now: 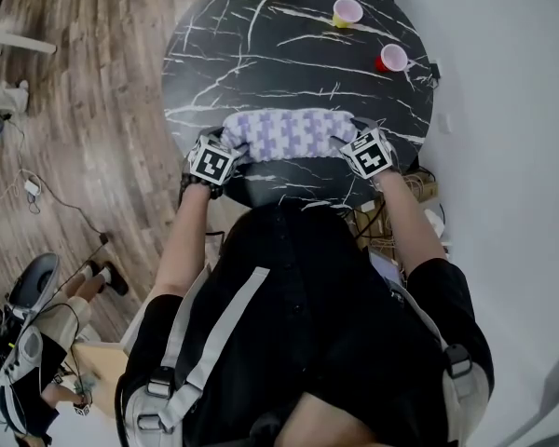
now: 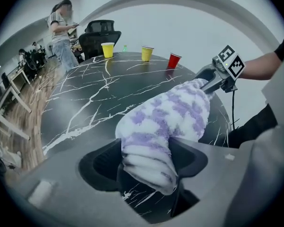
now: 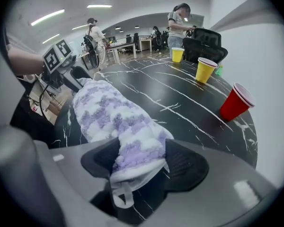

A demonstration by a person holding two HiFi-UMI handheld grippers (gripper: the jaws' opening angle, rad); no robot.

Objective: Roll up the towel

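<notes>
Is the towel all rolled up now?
Nearly! Done: the towel already lies as one fat roll on the table. In hand: the left gripper and the right gripper each have one end of the roll between wide jaws, which don't look like they are squeezing it. Left: probably only letting go and lifting away.

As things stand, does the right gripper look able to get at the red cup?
Probably yes: bare tabletop lies between the right gripper and the red cup, though the rolled towel has one end in its claw.
</notes>
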